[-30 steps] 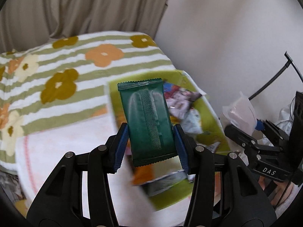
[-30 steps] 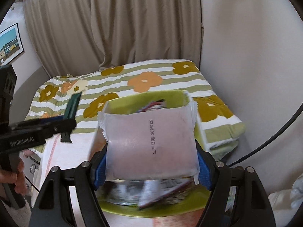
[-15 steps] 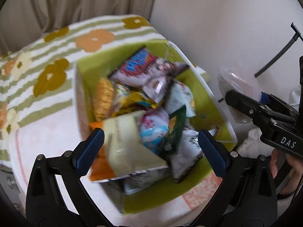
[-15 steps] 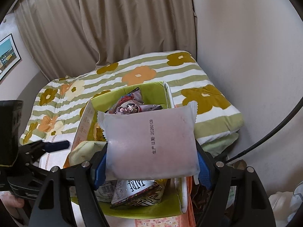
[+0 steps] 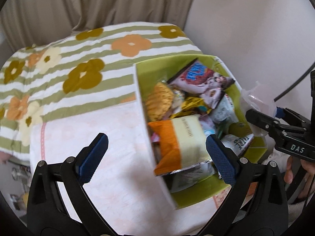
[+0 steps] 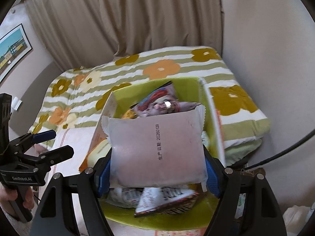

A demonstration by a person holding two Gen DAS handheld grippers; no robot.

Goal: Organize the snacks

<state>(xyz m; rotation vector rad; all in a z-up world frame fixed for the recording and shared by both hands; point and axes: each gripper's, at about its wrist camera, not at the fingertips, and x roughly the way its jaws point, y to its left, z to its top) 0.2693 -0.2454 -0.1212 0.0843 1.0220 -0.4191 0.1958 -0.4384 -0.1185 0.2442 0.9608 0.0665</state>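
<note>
Two tongs hover over the green snack box [image 5: 196,196] on the bed: left tongs [image 5: 155,153] gape empty; right tongs [image 6: 157,169], jaws just easing wider, still pinch the pale pink packet [image 6: 155,147] at six o'clock.

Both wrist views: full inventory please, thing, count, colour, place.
box: one, green inside, white outside, on the bed
snack packets: many, mixed colours, piled in the box
white packet: one, pale pinkish white, between the right tongs' pads above the box
blanket: one, green-striped with flowers, on the bed
curtain: beige, behind the bed
framed picture: one, on the left wall
left tongs: open, empty, their jaws just opened
right tongs: jaws just widened, packet between the pads
</note>
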